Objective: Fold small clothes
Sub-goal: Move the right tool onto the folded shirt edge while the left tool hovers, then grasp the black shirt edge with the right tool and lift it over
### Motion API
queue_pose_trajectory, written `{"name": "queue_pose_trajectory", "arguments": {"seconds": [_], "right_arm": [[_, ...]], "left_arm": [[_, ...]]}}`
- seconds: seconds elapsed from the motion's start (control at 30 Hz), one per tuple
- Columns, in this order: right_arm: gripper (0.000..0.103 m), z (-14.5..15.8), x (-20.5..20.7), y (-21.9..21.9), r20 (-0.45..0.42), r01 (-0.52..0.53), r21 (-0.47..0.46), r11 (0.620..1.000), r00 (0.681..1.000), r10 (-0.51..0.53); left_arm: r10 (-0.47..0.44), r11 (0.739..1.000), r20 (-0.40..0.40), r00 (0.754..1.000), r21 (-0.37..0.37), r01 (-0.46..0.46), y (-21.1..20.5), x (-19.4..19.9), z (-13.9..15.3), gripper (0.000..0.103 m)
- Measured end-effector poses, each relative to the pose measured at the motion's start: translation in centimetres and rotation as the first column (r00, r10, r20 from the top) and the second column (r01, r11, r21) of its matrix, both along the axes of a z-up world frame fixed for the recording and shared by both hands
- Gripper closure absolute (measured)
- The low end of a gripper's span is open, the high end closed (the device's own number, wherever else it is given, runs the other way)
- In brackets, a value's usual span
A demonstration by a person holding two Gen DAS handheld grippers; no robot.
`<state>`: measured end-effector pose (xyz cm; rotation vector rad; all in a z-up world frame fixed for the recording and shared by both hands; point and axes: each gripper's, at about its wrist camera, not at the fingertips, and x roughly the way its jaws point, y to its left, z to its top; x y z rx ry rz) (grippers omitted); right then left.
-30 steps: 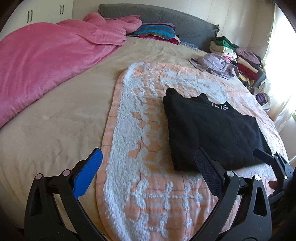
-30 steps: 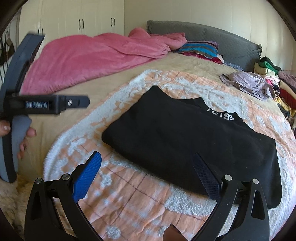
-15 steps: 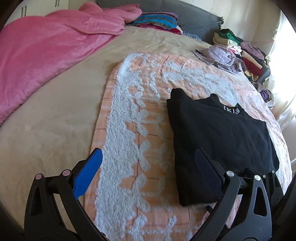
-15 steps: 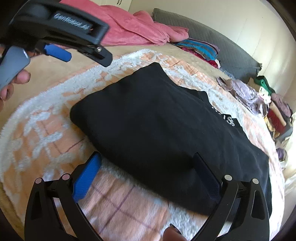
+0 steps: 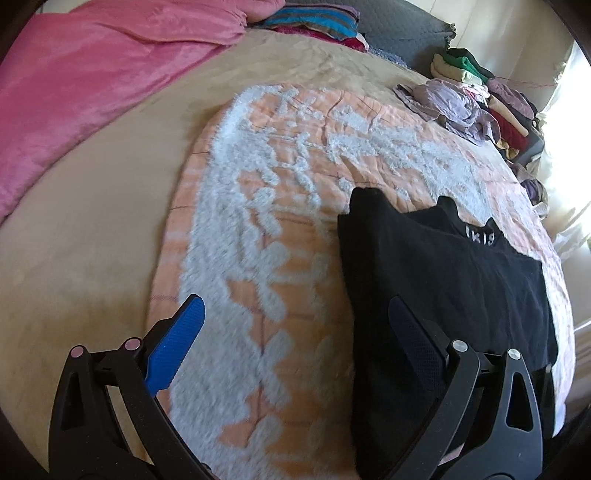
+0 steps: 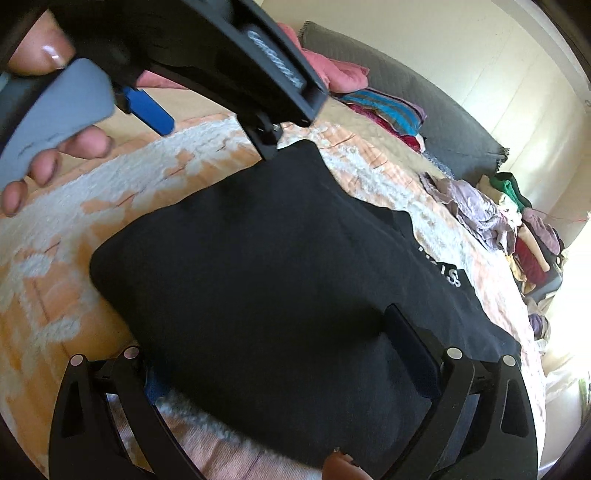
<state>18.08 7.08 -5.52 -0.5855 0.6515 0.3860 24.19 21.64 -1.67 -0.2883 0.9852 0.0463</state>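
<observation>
A black garment (image 5: 439, 280) with white lettering at the collar lies folded into a rectangle on a peach and white blanket (image 5: 280, 221); it fills the right wrist view (image 6: 280, 273). My left gripper (image 5: 295, 321) is open, its right finger over the garment's near left edge and its left finger over the blanket. It also shows from the side in the right wrist view (image 6: 218, 122), held by a hand. My right gripper (image 6: 273, 350) is open and low over the garment's near edge, its left finger partly hidden under the cloth.
A pink duvet (image 5: 88, 74) covers the bed's left side. Striped folded clothes (image 5: 314, 22) lie at the grey headboard. A crumpled lilac garment (image 5: 450, 103) and a pile of mixed clothes (image 5: 495, 96) sit at the far right, by the bright window.
Both grippers moved forward and down toward the black garment. The right gripper's fingers now straddle its near edge, and the left gripper has come in at the garment's left side.
</observation>
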Motion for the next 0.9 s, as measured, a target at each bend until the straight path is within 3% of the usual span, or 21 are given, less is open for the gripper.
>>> {"name": "queue_pose_trajectory", "arguments": {"seconds": [0.1, 0.27, 0.37, 0.43, 0.47, 0.63, 0.73, 0.9], "right_arm": [[0.009, 0.5, 0.3, -0.6, 0.017, 0.019, 0.029, 0.999, 1.000, -0.019], [0.036, 1.7, -0.9, -1.1, 0.065, -0.017, 0.076, 0.997, 0.998, 0.012], [0.056, 2.6, -1.7, -1.4, 0.095, -0.044, 0.099, 0.994, 0.995, 0.035], [0.078, 2.8, -2.4, -1.3, 0.104, -0.064, 0.108, 0.992, 0.993, 0.053], [0.082, 2.9, -2.7, -1.3, 0.112, -0.071, 0.114, 0.991, 0.992, 0.058], [0.088, 3.4, -3.7, -1.7, 0.158, -0.053, 0.143, 0.988, 0.987, 0.030], [0.089, 3.9, -3.9, -2.3, 0.162, -0.047, 0.177, 0.983, 0.987, 0.018], [0.089, 4.6, -4.5, -3.0, 0.162, -0.044, 0.206, 0.978, 0.987, 0.011]], "left_arm": [[-0.017, 0.999, -0.017, 1.000, -0.046, 0.016, -0.1, 1.5, -0.3, 0.010], [-0.059, 0.993, -0.065, 0.996, -0.103, 0.052, -0.8, 3.8, -1.5, 0.010], [-0.079, 0.986, -0.091, 0.993, -0.156, 0.064, -1.0, 5.1, -2.5, 0.010], [-0.078, 0.986, -0.100, 0.992, -0.154, 0.062, -1.1, 5.7, -2.9, 0.010], [-0.075, 0.985, -0.098, 0.992, -0.162, 0.059, -1.1, 5.9, -2.9, 0.010], [-0.071, 0.978, -0.084, 0.994, -0.203, 0.052, -0.8, 6.2, -2.4, 0.010], [-0.085, 0.962, -0.065, 0.994, -0.266, 0.065, -1.1, 6.0, -2.1, 0.010], [-0.120, 0.947, -0.056, 0.991, -0.306, 0.097, -2.5, 6.4, -1.8, 0.010]]}}
